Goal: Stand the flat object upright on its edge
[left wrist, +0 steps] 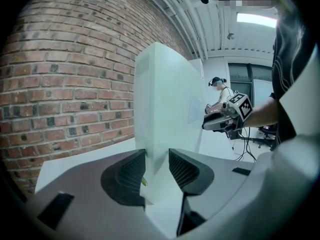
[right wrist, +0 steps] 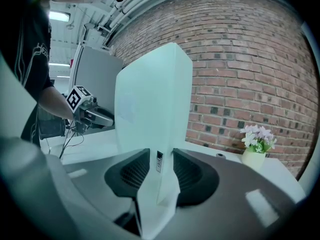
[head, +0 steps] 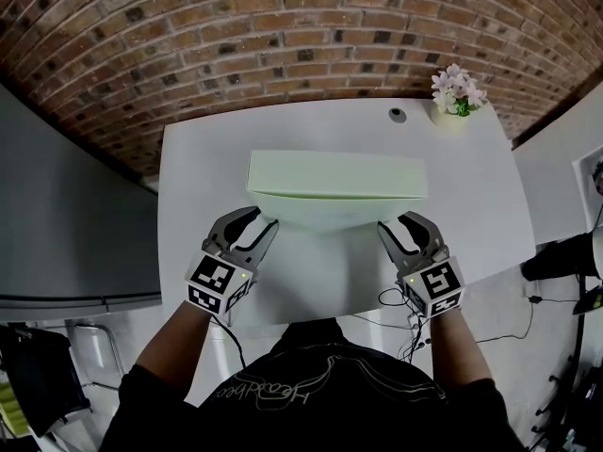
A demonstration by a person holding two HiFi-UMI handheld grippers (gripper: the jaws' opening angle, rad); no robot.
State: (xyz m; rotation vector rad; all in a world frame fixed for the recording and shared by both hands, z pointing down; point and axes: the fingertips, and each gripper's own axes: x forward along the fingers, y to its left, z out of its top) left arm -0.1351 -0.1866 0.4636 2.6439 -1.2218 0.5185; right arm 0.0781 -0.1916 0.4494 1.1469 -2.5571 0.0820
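Closest to the head camera is the person's black shirt [head: 311, 384]. It carries a line of looped script, seen upside down, that I cannot read with certainty. Beyond it, both forearms reach over a white table [head: 203, 205] set against a brick wall [head: 283, 36].

The left gripper [head: 259, 222] and right gripper [head: 400, 224] each carry a cube printed with black-and-white square markers. Between them is the pale green flat panel [head: 334, 172]. Its long axis runs left to right across the table, and each gripper holds one short end low down. The panel lies straight ahead of both grippers, neither arm nearer than the other.

Each gripper's own view shows the panel rising steeply from between narrowly parted jaws, both ribbed pads pressed against it. It appears to be raised onto its long lower edge, or close to it. Whether that edge rests on the table I cannot tell, and the coming move probably turns on this.

A small barcode-style sticker [right wrist: 159, 161] sits on the panel's end edge by the right gripper, its print too small to read. A potted flower [head: 458, 94] stands at the far right corner.
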